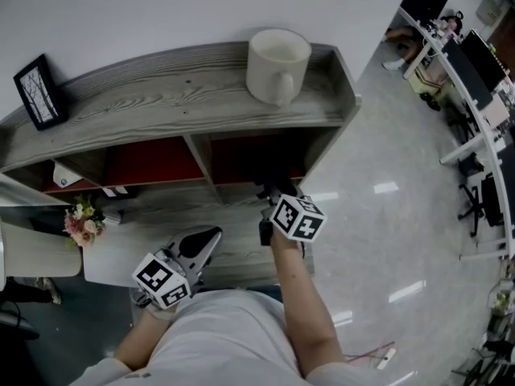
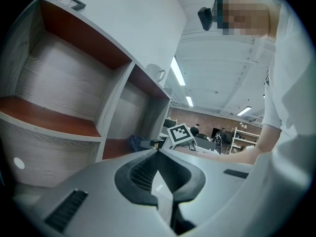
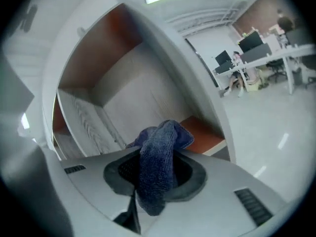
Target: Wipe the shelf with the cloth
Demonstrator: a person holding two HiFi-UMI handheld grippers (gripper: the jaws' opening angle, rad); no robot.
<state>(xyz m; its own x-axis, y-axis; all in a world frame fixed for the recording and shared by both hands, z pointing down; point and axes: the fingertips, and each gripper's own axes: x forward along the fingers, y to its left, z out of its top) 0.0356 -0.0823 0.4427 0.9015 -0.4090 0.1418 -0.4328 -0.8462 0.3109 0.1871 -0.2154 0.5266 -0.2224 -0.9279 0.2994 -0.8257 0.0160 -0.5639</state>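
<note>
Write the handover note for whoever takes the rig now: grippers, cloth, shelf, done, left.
Right gripper: fingers shut on the dark blue terry cloth, at the mouth of the right compartment of the grey wood-grain shelf unit.
Left gripper: fingers together, empty, held back from the shelf.
Done: cloth gripped and at the shelf.
Left: the wiping; nothing shows which surfaces are already wiped.

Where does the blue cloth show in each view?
Head view: not visible, hidden beyond the right hand-held gripper.
Left gripper view: cloth lower centre, inside the right compartment.
Right gripper view: centre, clamped between the jaws.
Shared landmark: that right compartment of the shelf.
</note>
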